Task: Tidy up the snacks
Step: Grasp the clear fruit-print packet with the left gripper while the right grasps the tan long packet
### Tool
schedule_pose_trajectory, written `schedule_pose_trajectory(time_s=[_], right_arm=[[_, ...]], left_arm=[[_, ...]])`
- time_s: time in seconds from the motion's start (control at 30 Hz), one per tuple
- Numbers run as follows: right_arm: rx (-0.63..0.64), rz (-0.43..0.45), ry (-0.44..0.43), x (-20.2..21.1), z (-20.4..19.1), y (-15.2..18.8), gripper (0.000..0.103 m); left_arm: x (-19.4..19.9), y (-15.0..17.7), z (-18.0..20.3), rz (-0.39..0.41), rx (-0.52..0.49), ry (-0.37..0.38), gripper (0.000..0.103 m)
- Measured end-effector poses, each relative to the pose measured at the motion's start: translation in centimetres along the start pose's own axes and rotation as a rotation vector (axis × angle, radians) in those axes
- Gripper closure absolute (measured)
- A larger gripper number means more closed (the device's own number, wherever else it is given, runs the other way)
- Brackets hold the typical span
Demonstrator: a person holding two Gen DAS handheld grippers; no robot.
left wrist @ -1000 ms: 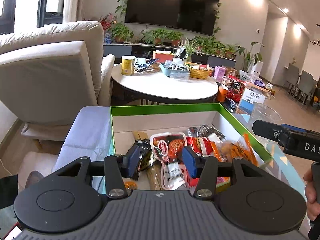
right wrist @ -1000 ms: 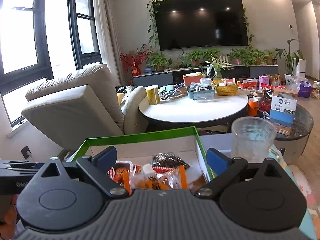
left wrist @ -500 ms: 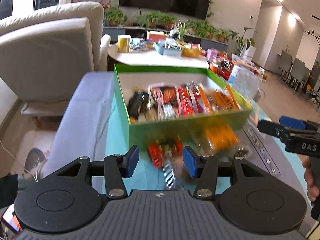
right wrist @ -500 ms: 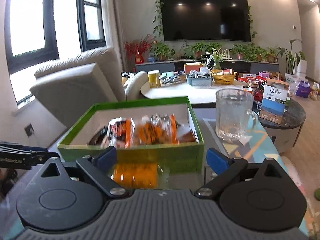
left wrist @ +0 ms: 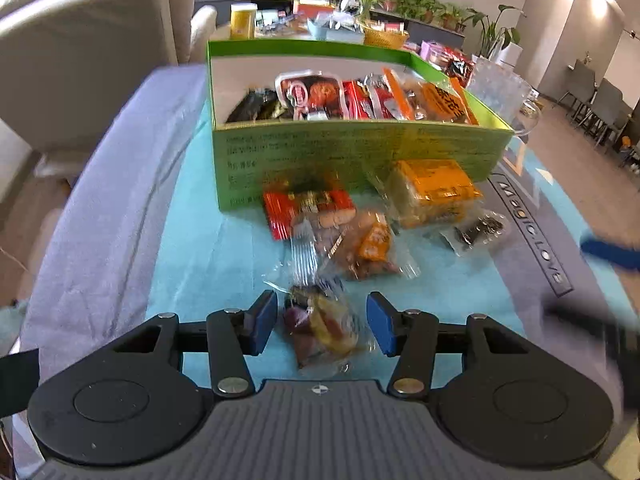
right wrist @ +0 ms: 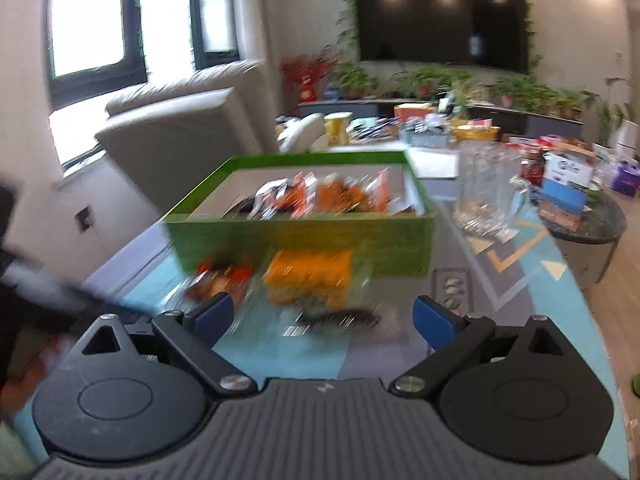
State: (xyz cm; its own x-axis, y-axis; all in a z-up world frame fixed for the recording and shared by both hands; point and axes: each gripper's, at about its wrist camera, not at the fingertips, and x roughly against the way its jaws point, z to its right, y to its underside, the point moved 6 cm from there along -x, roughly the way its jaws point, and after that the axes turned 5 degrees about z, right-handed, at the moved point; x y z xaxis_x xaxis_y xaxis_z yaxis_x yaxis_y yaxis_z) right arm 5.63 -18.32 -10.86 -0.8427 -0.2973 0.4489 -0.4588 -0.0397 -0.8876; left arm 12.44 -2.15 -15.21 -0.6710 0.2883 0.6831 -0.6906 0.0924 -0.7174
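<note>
Both my tongs have dropped from over the box point(left wrist: 360, 152) to the loose packets in front of it. My left tongs point(left wrist: 322, 322) now straddle the nearest clear packet point(left wrist: 320, 328), pads apart, not pressing it. My right tongs point(right wrist: 324, 318) stand wide and empty above the dark packet point(right wrist: 340, 317), just before the orange packet point(right wrist: 310, 278). The box already holds several snacks; judging by this, the next step is to pick up the loose ones.
</note>
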Motion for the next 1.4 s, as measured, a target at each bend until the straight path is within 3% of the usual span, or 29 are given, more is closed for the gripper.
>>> schedule_pose_trajectory(time_s=[0.1,0.13,0.3,0.47,0.57,0.7,0.73,0.77,0.83,0.9,1.03,1.4], right_arm=[[0.076,-0.122,-0.129,0.7,-2.3,2.2,0.024],[0.111,-0.154,-0.170,1.0,-3.4,3.0,0.024],[0.270,-0.215,-0.317,2.8,-8.7,5.4,0.024],[0.312,-0.297,-0.284,1.2,-11.0,6.5,0.024],[0.266,-0.339,-0.267,0.5,-10.8,6.8,0.025],[0.246,-0.323,-0.220,0.6,-9.9,6.4,0.025],[0.222,-0.321,-0.204,0.6,-9.2,6.1,0.026],[0.206,-0.319,-0.180,0.6,-8.6,5.7,0.043],[0.158,-0.326,-0.095,0.3,-6.8,5.1,0.048],[0.101,-0.312,-0.029,0.0,-4.6,4.6,0.053],[-0.012,-0.259,0.010,0.6,-1.8,3.1,0.053],[-0.005,-0.032,0.045,0.9,-0.3,-3.1,0.053]], left_arm=[[-0.1,0.1,0.2,0.015,-0.031,-0.009,0.058],[-0.1,0.2,0.1,0.018,-0.034,-0.016,0.064],[0.6,0.3,-0.7,0.013,-0.021,-0.008,0.070],[1.3,0.6,-1.1,0.020,-0.013,-0.015,0.070],[1.9,0.7,-1.5,0.032,-0.002,-0.018,0.070],[2.5,0.7,-1.8,0.045,0.010,-0.017,0.070],[2.7,0.7,-1.8,0.048,0.011,-0.014,0.070],[2.9,0.7,-1.8,0.050,0.011,-0.011,0.070],[3.4,0.6,-1.8,0.058,0.008,-0.005,0.070],[3.8,0.5,-1.8,0.070,0.006,-0.002,0.070],[5.0,-0.1,-1.8,0.099,0.000,0.004,0.070],[7.6,-4.0,-0.9,0.217,-0.054,-0.004,0.070]])
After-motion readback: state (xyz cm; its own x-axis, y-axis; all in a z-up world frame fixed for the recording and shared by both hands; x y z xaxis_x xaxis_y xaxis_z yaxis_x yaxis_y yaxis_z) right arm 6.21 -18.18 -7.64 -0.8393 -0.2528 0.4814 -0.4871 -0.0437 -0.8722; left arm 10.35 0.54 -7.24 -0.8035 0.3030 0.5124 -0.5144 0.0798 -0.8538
